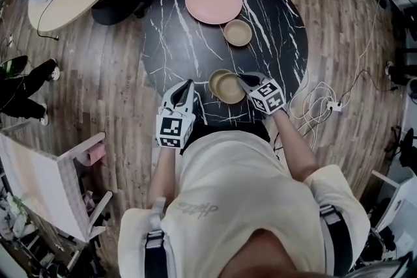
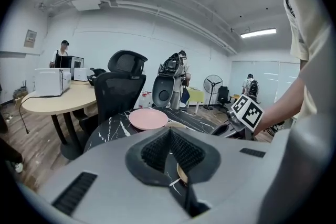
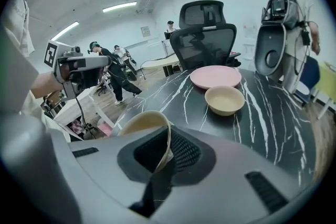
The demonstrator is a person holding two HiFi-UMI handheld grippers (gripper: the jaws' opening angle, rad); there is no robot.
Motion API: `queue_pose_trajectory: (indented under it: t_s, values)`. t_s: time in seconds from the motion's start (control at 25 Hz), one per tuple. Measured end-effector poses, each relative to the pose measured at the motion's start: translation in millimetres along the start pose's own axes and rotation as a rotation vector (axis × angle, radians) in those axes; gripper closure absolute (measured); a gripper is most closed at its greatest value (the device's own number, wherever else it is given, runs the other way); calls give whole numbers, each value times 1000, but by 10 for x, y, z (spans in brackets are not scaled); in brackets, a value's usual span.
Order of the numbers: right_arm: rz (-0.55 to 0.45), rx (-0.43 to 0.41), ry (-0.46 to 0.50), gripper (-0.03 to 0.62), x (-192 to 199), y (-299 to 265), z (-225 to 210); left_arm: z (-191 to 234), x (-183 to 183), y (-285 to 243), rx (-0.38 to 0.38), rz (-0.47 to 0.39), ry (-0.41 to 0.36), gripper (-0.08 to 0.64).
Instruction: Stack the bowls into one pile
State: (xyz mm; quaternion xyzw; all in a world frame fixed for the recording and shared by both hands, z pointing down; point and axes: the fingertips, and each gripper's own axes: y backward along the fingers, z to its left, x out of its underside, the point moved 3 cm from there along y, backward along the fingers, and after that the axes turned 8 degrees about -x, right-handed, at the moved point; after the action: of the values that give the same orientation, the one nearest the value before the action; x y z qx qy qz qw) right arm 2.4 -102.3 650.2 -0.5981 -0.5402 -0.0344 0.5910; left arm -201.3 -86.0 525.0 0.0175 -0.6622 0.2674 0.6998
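Right gripper (image 3: pixel 165 153) pinches near bowl (image 3: pixel 139 125) by its rim; left gripper (image 2: pixel 169 139) idle.
I read the rim pinch as a carry hold, bound for the far bowl (image 3: pixel 224 100) beside the plate (image 3: pixel 215 76). The right angles steeply down over the table's (image 1: pixel 169 42) near edge. The left sits nearly level just beside the bowl, jaws together, empty.

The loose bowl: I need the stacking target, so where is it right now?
In the head view the loose bowl sits on the black marble table just right of and nearer than the pink plate, beyond the held bowl in the right gripper.
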Motion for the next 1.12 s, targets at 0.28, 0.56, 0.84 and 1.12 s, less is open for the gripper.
queue_pose_trajectory:
  t_s: [0.28, 0.56, 0.84, 1.12]
  values:
    - [15, 6, -16, 569, 27, -134, 4, -21, 37, -91, 63, 13, 9, 543]
    - [38, -4, -31, 569, 9, -299, -3, 58, 102, -107, 76, 34, 27, 543]
    - [66, -5, -60, 569, 37, -406, -65, 208, 152, -154, 70, 56, 99, 543]
    - [87, 0, -82, 569, 111, -469, -87, 334, 186, -159, 51, 65, 126, 543]
